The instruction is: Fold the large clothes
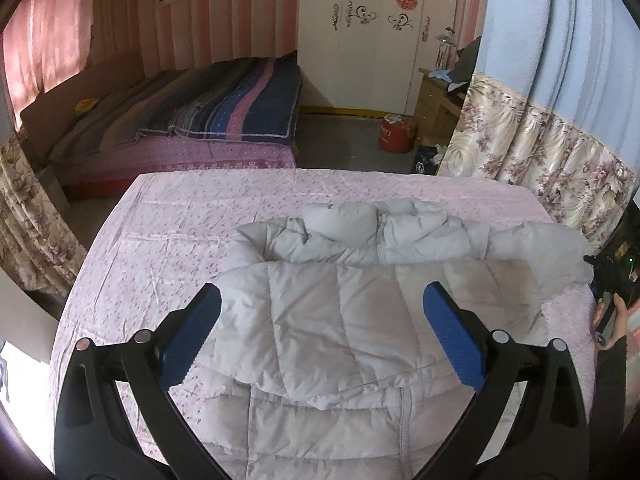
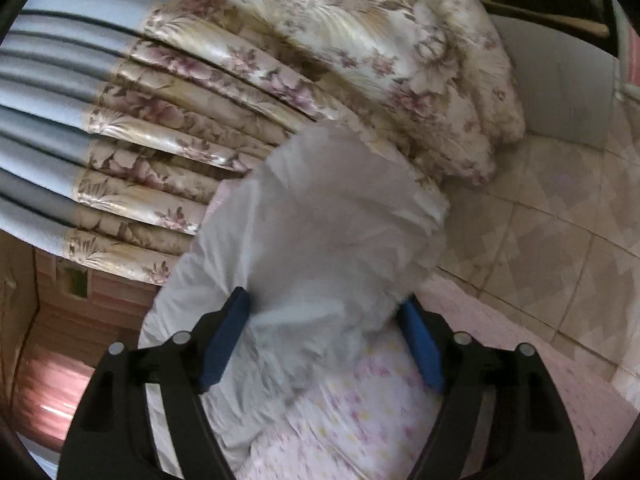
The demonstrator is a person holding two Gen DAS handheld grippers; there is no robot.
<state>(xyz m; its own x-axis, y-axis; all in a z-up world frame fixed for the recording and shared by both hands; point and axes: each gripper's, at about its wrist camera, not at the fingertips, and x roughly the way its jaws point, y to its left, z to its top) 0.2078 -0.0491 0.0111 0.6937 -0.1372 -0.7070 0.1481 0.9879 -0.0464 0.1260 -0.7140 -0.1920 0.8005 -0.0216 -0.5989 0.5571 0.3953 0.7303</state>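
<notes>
The left gripper [image 1: 322,308] hangs with its jaws wide and empty above the pale quilted jacket [image 1: 340,320], which lies just ahead of it on the pink bedspread [image 1: 180,220]. The right gripper [image 2: 324,316] pinches a jacket sleeve [image 2: 320,232] between its blue pads [image 2: 226,340], with the flowered curtain [image 2: 280,60] beyond.

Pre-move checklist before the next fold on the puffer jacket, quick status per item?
1. Left gripper open over the jacket, nothing pinched: ok.
2. Right gripper on the sleeve: fabric sits between the pads, firm grip: cannot tell.
3. Jacket body lying on the pink sheet: ok.
4. Sleeve fully on the bed: not ok, it overhangs the edge toward the tiled floor.
5. Right view sharp enough to judge: not ok, blurred.
</notes>
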